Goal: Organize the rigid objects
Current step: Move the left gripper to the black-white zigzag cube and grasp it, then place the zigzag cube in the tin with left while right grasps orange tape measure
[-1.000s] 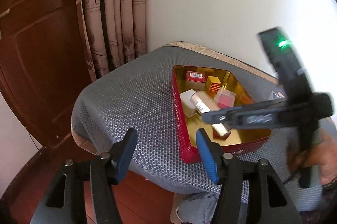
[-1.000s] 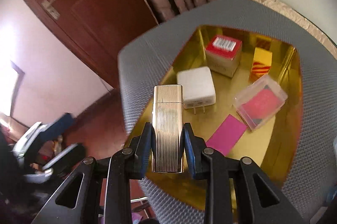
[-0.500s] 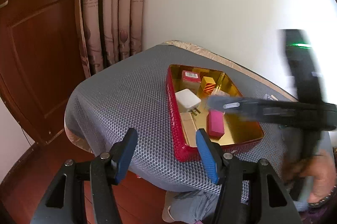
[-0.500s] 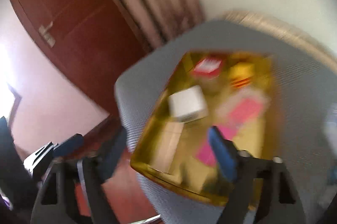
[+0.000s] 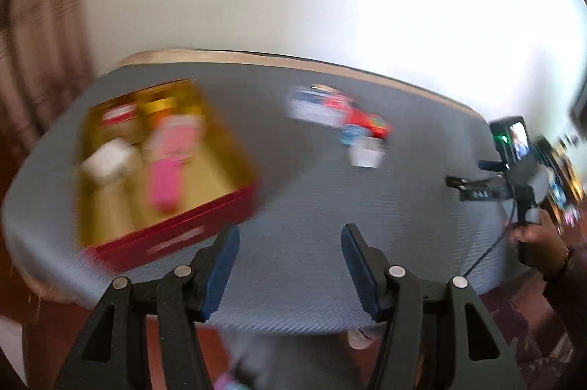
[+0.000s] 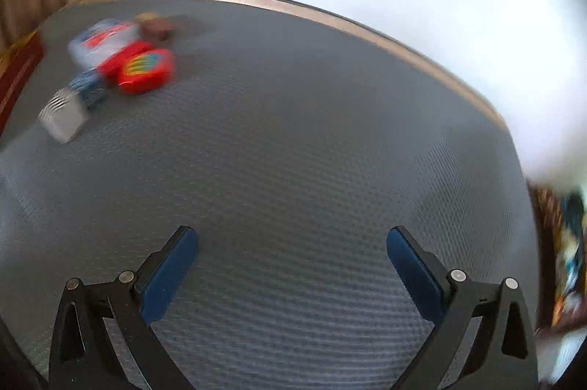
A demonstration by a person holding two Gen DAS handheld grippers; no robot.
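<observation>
At the left of the grey mesh-covered tabletop (image 5: 301,206) sits the red-walled, gold-lined tin tray (image 5: 205,225), already holding a white block, a pink strip and other small pieces, all too blurred to name closely. The left gripper (image 5: 290,254) hovers near the tray's right corner with its blue-padded jaws apart and nothing between them. Further right, well apart from the tray, lies the loose cluster not yet sorted: a pale blue-and-white packet (image 6: 99,41), a red oval case with a rainbow print (image 6: 145,70), a small brown lump (image 6: 156,27) behind them, a blue patterned piece (image 6: 88,87) and a white ribbed box (image 6: 64,115) nearest the tray side. The right gripper (image 6: 291,261) hangs over bare mesh to the right of that cluster, jaws wide apart and empty. The step in hand looks like a reach for the next piece; it would go best by slowing first, since both views are smeared, then picking an outlying item such as the white box, squaring the jaws across its flat sides and closing without nudging its touching neighbours.
</observation>
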